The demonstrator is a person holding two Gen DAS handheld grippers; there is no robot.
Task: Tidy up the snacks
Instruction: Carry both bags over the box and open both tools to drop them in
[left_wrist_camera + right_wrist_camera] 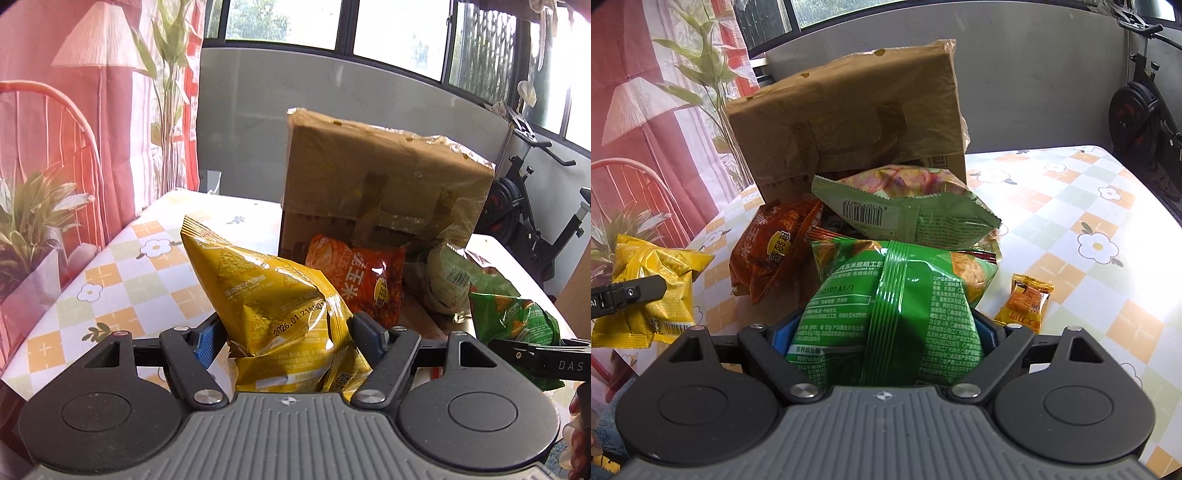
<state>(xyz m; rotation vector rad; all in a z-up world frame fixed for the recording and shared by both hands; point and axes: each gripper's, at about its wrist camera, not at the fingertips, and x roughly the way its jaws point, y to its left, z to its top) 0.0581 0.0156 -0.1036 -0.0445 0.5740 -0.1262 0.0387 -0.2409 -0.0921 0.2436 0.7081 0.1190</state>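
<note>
yellow snack bag between left jaws, green snack bag between right jaws

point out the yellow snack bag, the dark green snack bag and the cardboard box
yellow snack bag (273, 306), left wrist view, crumpled middle
dark green snack bag (894, 306), right wrist view, centre seam
cardboard box (849, 122), right wrist view, raised flap

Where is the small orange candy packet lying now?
In the right wrist view, the small orange candy packet lies on the checked tablecloth, just right of the green snack bag held in the right gripper.
</note>
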